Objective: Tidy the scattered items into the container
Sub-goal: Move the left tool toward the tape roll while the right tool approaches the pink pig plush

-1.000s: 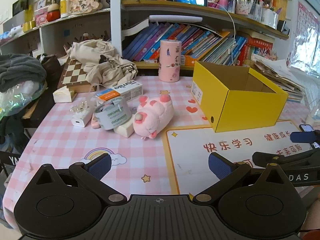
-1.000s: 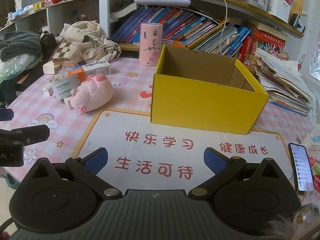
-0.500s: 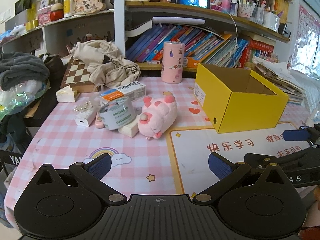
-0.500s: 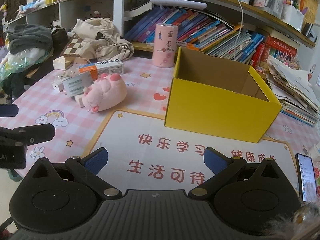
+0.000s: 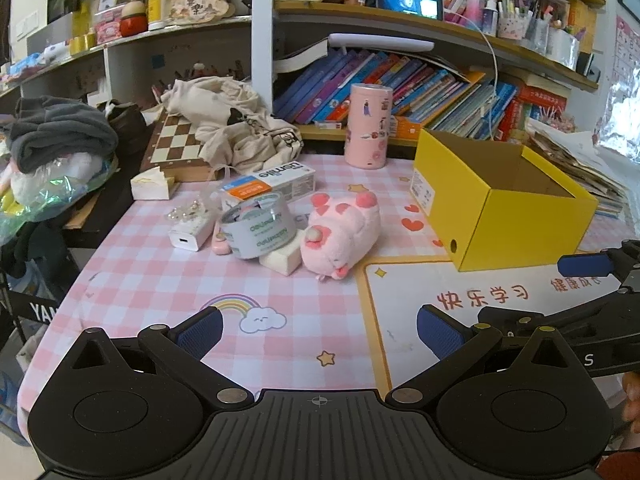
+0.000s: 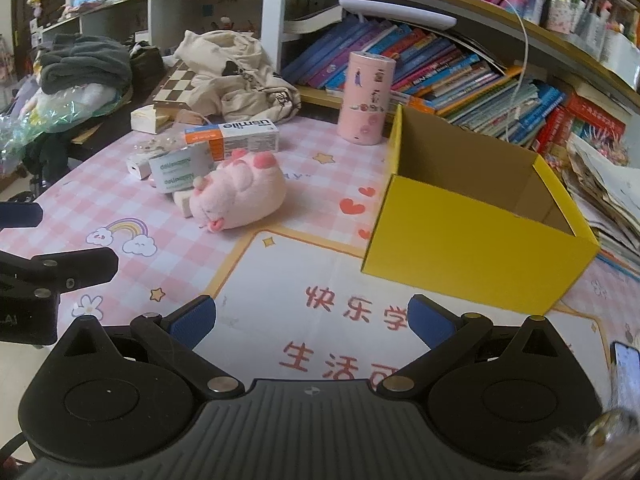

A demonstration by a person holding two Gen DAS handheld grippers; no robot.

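An open yellow box (image 5: 500, 204) (image 6: 476, 220) stands on the pink checked table, nothing visible inside. Left of it lies a cluster: a pink plush pig (image 5: 340, 236) (image 6: 238, 196), a grey tape roll (image 5: 258, 228) (image 6: 180, 172), a white eraser block (image 5: 280, 260), a white charger (image 5: 190, 236), and a toothpaste carton (image 5: 268, 184) (image 6: 232, 140). My left gripper (image 5: 320, 330) is open near the table's front edge, well short of the cluster. My right gripper (image 6: 312, 318) is open over the white mat, in front of the box.
A pink cylinder tin (image 5: 368, 124) (image 6: 366, 96) stands behind the box. A chessboard (image 5: 176, 140), beige cloth (image 5: 232, 120) and a tissue box (image 5: 150, 186) crowd the back left. Book stacks (image 6: 460, 80) line the shelf behind. A phone (image 6: 626, 372) lies at the right edge.
Both grippers have drifted left and slightly closer to the table items; the pig and box sit further right in both views. Nothing on the table has moved.
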